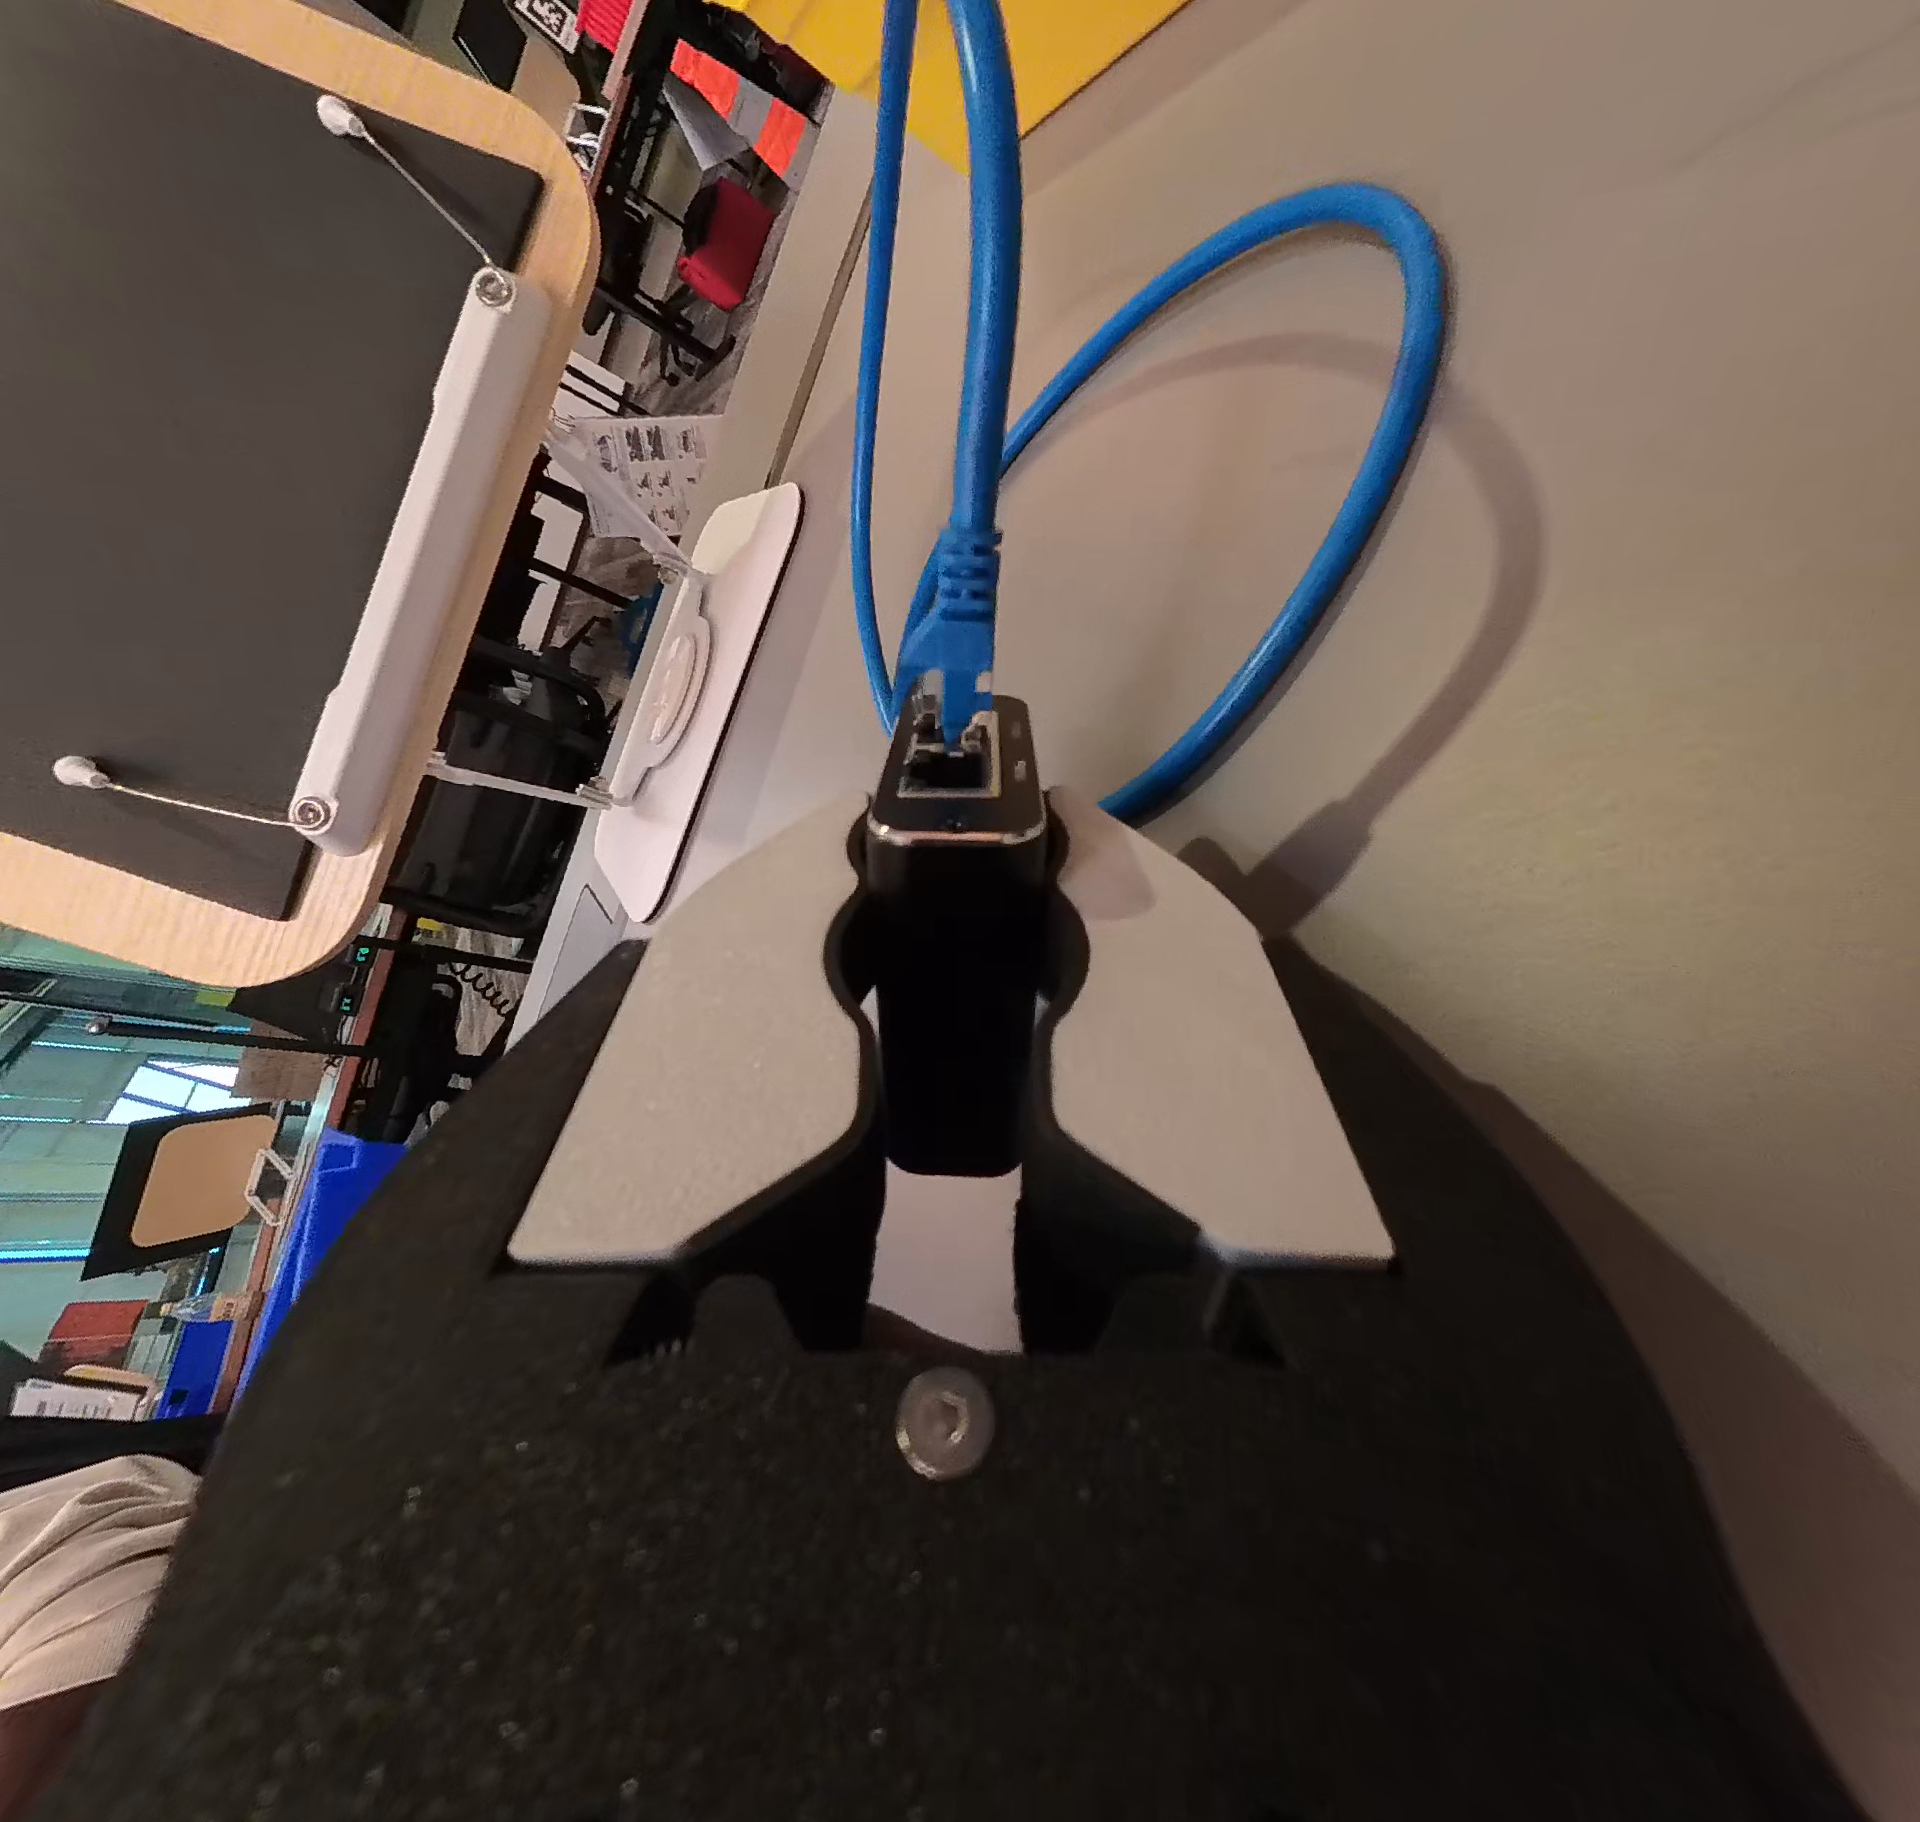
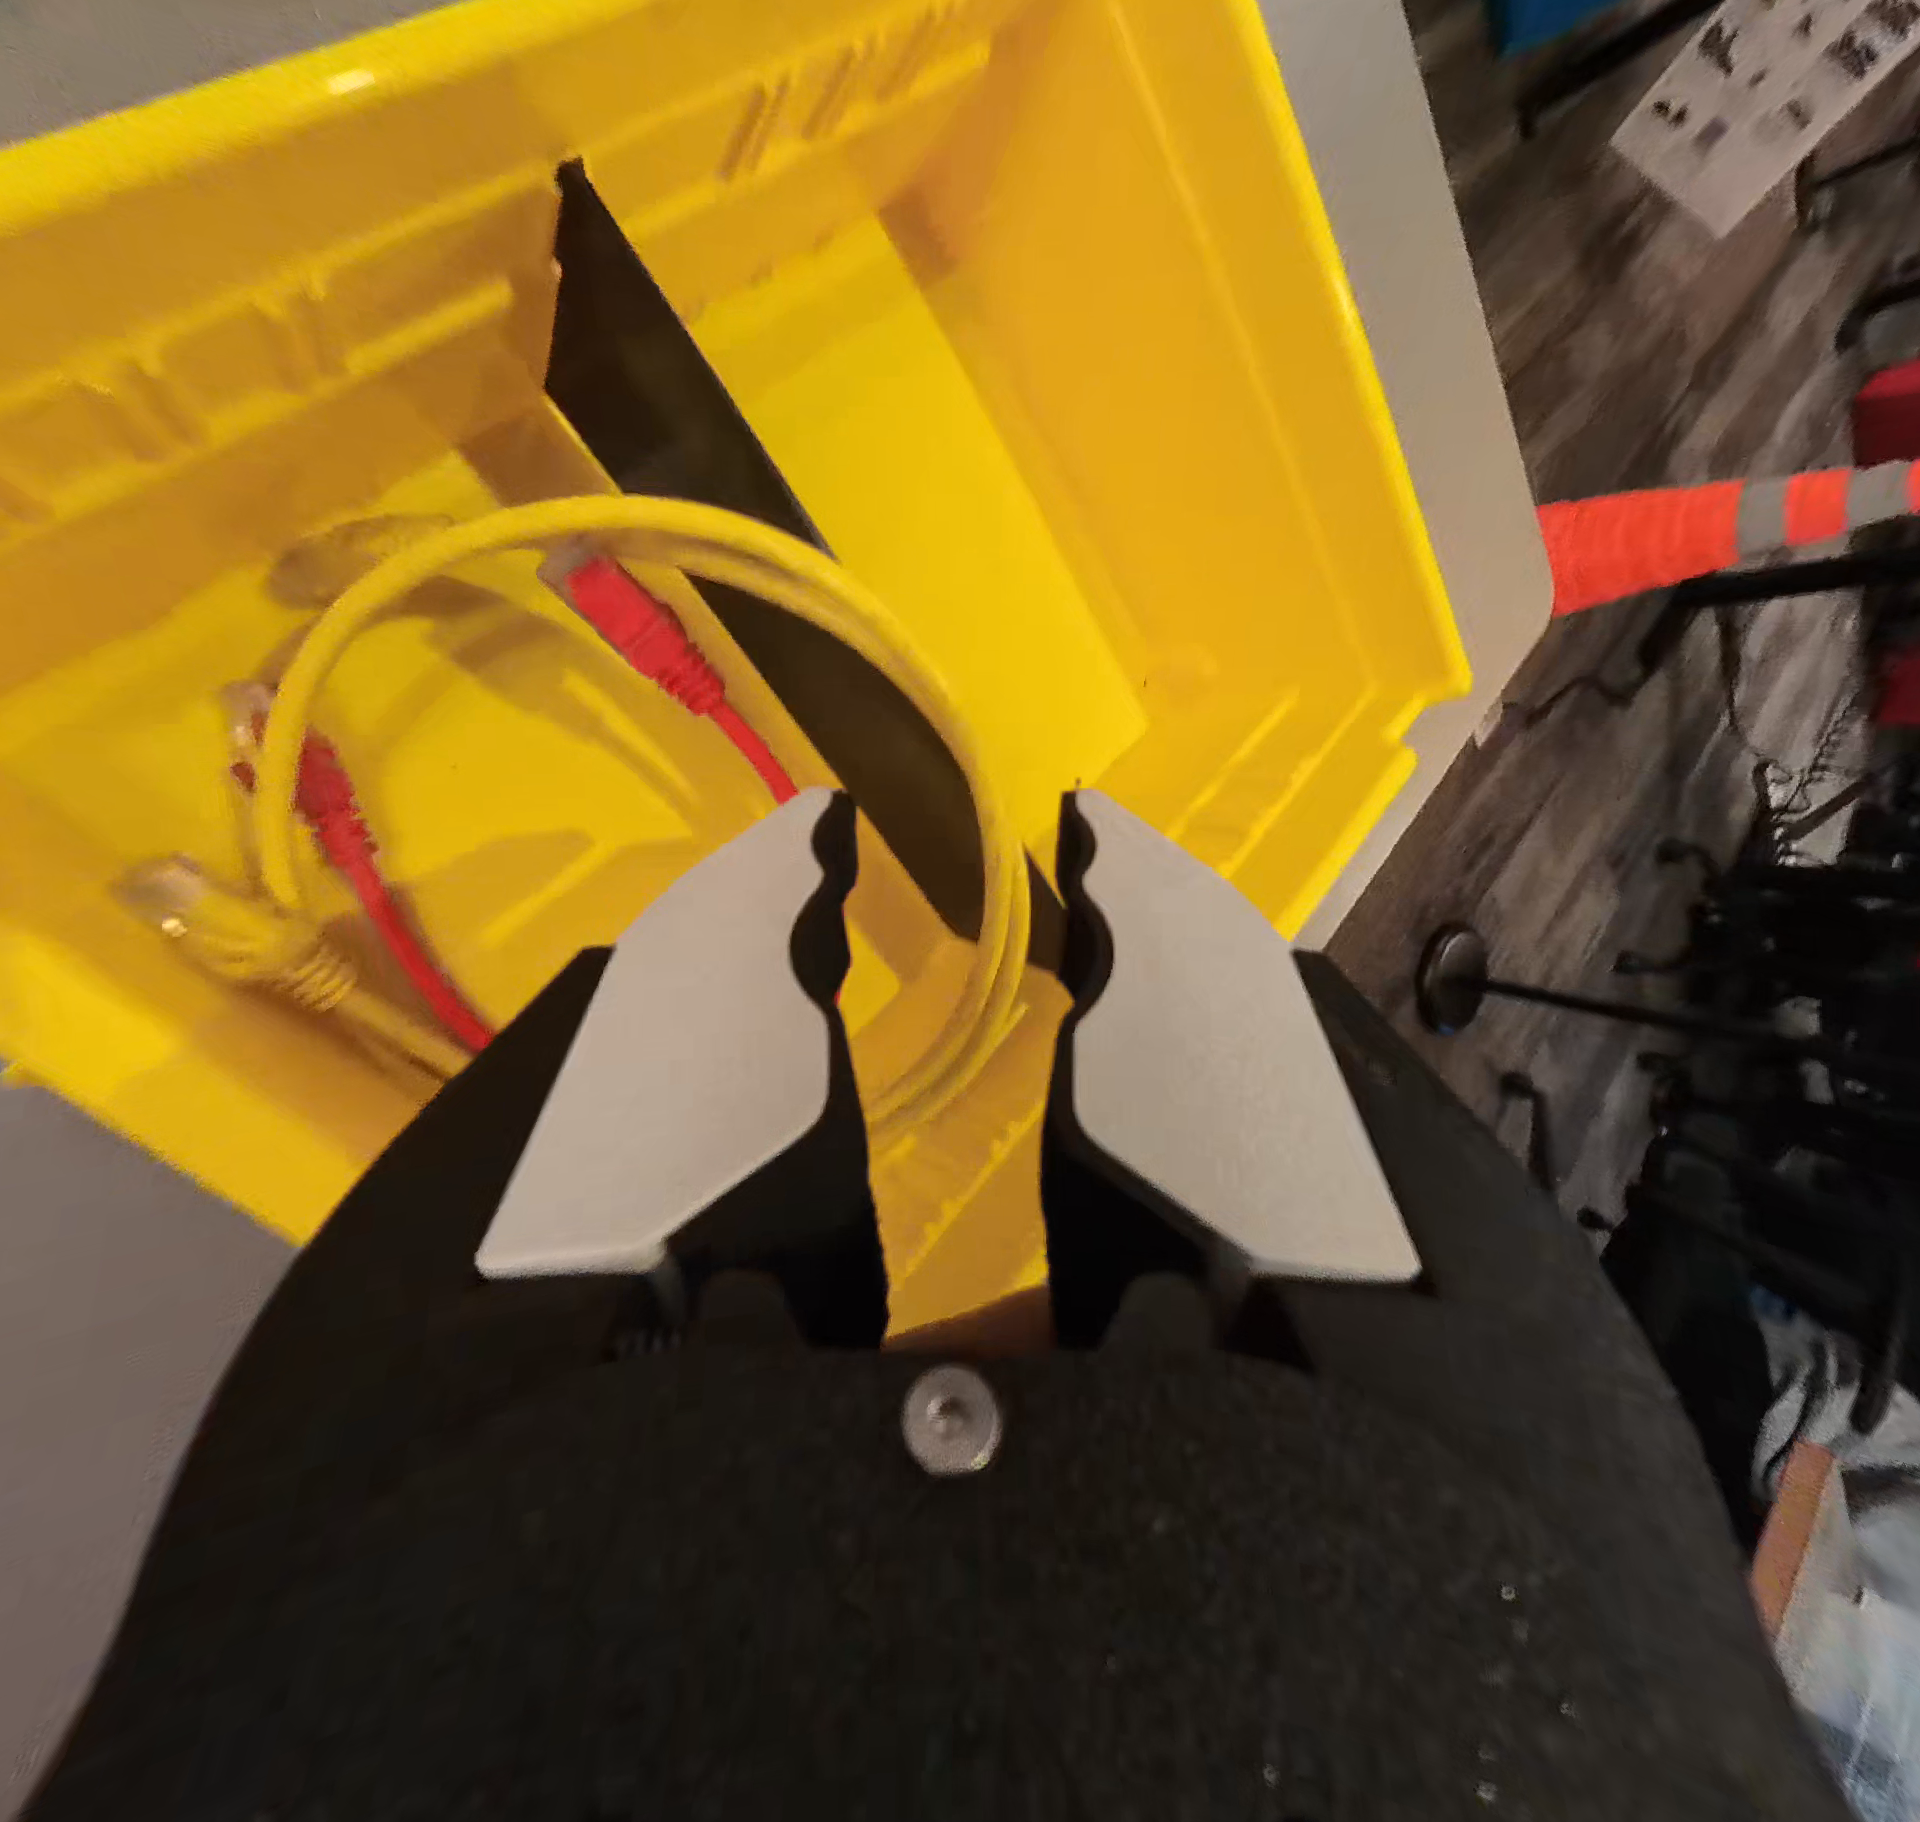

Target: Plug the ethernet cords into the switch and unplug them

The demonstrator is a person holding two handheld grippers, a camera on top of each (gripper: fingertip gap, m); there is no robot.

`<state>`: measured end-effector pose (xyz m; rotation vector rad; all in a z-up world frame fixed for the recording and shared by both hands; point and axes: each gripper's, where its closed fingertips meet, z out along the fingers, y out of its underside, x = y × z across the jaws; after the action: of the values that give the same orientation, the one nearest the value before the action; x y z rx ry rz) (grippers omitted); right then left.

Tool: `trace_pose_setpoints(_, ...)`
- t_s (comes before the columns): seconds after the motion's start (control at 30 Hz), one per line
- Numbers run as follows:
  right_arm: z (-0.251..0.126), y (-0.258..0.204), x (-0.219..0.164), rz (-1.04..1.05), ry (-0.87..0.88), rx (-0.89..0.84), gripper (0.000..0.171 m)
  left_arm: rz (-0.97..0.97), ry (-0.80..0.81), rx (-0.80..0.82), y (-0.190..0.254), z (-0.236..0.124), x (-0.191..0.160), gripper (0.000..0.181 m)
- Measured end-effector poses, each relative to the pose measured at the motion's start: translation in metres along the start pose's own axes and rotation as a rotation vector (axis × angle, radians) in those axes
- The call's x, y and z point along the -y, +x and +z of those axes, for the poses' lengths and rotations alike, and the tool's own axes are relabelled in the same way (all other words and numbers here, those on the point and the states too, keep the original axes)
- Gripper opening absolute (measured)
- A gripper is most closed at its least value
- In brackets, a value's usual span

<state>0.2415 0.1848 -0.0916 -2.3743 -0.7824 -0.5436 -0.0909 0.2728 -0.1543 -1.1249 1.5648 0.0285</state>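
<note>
In the left wrist view my left gripper [image 1: 956, 837] is shut on a small black switch [image 1: 956, 941], held end-on with its ports facing away. A blue ethernet cord [image 1: 1351, 484] has its plug [image 1: 951, 629] in a far port; the near port [image 1: 940, 770] is empty. The cord loops over the white table [image 1: 1558, 629]. In the right wrist view my right gripper [image 2: 956, 816] is open and empty above a yellow bin [image 2: 1143, 422]. In the bin lie a coiled yellow cord [image 2: 644, 546] and a red cord [image 2: 644, 629].
A black divider [image 2: 707, 484] stands across the bin. The table edge [image 2: 1455, 401] runs at the right, with dark floor and black cables beyond. A wood-framed black panel [image 1: 208, 422] and a white plate [image 1: 707, 681] are at the left of the left wrist view. The left gripper's tips are roughly 35 cm from the right gripper's.
</note>
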Motion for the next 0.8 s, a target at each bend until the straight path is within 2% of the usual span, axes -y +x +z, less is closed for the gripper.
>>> trace_pose_setpoints(0.17, 0.03, -0.004, -0.016, -0.074, -0.101, 0.0, 0.031, -0.001, -0.005, 0.001, -0.001, 0.001, -0.002, 0.026)
trace_pose_setpoints(0.33, 0.018, -0.003, -0.016, -0.151, -0.093, -0.114, 0.027, -0.003, -0.002, 0.005, -0.003, 0.0, -0.001, 0.026)
trace_pose_setpoints(0.47, 0.019, -0.011, -0.023, -0.151, -0.138, -0.102, 0.027, 0.009, -0.002, 0.0, 0.001, 0.0, 0.0, 0.027)
trace_pose_setpoints(0.6, 0.025, -0.007, -0.026, -0.167, -0.18, -0.121, 0.008, 0.002, -0.006, 0.006, -0.001, 0.0, 0.0, 0.026)
trace_pose_setpoints(0.8, 0.019, -0.003, -0.027, -0.203, -0.152, -0.164, 0.007, -0.004, -0.004, 0.017, -0.005, -0.001, -0.001, 0.026)
